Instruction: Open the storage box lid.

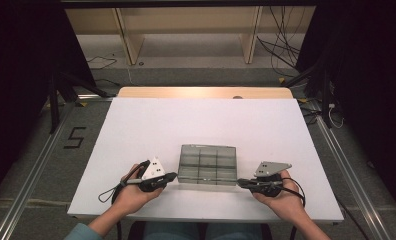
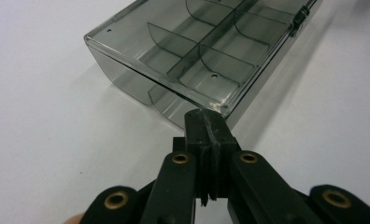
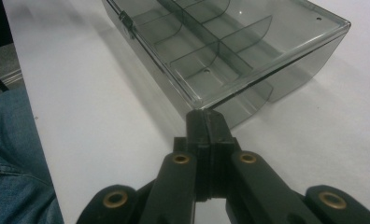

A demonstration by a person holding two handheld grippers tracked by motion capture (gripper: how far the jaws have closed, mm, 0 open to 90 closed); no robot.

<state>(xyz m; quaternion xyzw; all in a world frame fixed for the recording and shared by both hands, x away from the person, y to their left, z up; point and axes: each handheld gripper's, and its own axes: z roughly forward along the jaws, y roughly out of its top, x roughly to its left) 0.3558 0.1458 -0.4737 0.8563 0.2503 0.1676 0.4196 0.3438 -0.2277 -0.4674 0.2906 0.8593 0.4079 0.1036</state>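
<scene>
risk of sliding: both grippers sit at the near corners of the box, tips closed, with nothing clamped; a push from one side alone would likely skate the light box across the smooth white table [image 1: 151, 125] rather than open or lift it
risk of slipping off: the closed tips meet only the corner edge of glossy plastic; I judge that they could ride up over the lid or slide under its overhang, and the box would tip or jump
risk to the latch: the small clasp on the near long side looks fastened; prying at the corners with it shut could bend the lid
left gripper [image 1: 172, 176]: jaws clenched together, empty; the tip is at the box's near left corner, touching it or just short; I cannot tell which
right gripper [image 1: 241, 182]: jaws pressed shut, holding nothing; the tip is at the near right corner in the same way
box [image 1: 207, 164]: clear smoky-grey plastic organiser, flat and rectangular, lid down; curved dividers split it into compartments that all look empty; small round holes show in the lid
place: near middle of the table, between the two hands; long side toward the person
</scene>
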